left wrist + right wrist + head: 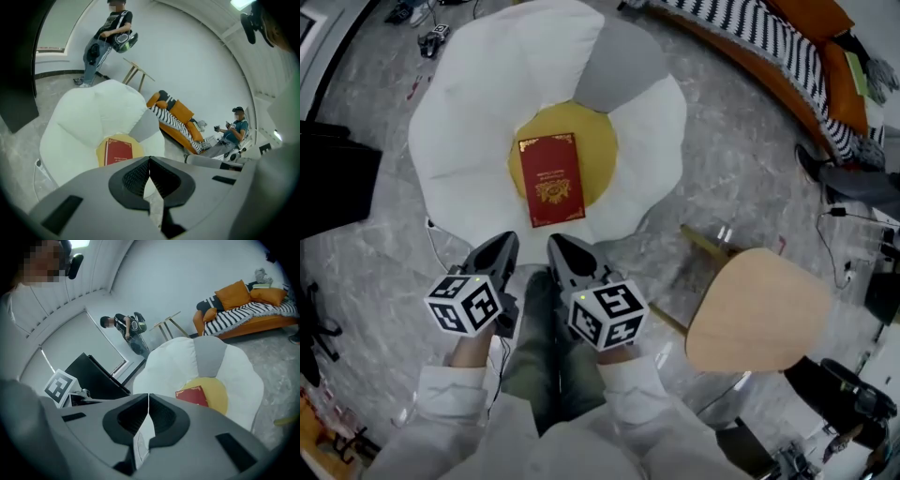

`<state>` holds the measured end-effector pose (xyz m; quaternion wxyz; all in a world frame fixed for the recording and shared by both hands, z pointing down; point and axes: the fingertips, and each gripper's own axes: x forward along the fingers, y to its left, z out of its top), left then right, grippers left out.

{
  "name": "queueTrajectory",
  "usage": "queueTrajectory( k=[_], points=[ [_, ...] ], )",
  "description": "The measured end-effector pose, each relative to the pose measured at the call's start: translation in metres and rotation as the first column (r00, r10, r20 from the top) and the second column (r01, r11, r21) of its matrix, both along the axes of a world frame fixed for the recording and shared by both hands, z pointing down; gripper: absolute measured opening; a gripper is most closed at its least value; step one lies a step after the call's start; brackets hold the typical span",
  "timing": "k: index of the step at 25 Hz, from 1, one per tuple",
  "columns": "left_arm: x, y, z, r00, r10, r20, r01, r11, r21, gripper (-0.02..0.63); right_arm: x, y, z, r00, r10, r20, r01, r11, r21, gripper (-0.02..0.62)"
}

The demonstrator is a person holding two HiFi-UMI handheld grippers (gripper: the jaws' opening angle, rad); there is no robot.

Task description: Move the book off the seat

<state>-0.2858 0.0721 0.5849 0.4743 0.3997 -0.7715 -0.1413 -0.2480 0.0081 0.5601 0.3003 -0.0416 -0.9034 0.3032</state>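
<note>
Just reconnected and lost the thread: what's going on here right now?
The left gripper and right gripper, each held in one of a person's hands, hover at the near edge of the white flower-shaped seat. Both are shut and empty. The red book lies flat on the seat's yellow centre, untouched, beyond both tips. The move has not begun.

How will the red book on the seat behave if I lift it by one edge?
The book looks like a thin hardcover, so it is probably stiff and light. It lies flat on the soft-looking seat, so pressing an edge may sink it. Its cover could swing open.
</note>
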Motion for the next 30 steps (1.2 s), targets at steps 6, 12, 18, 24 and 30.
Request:
queueTrajectory(
  k=[6,12,18,24,30],
  points=[
    [-0.004,-0.007,0.051,0.999,-0.017,-0.038,0.017,1.0,-0.003,0.006,-0.004,-0.008,0.057,0.999,0.036,-0.024,-0.037,0.998,-0.054,0.012],
    [0.002,-0.013,0.094,0.994,-0.069,-0.089,0.07,0.998,0.007,0.006,-0.012,-0.013,0.109,0.997,0.058,-0.048,-0.063,0.992,-0.112,0.012],
    [0.013,-0.016,0.137,0.991,-0.059,-0.123,0.058,0.998,-0.009,0.006,-0.01,-0.022,0.156,0.991,0.115,-0.075,-0.123,0.985,-0.119,0.014],
    [0.022,-0.015,0.168,0.987,-0.066,-0.147,0.065,0.998,-0.013,0.006,-0.006,-0.017,0.191,0.988,0.119,-0.099,-0.134,0.979,-0.157,0.014],
    [0.024,-0.015,0.198,0.985,-0.074,-0.156,0.072,0.997,-0.015,0.006,-0.005,-0.015,0.224,0.983,0.138,-0.119,-0.158,0.97,-0.184,0.015]
  ],
)
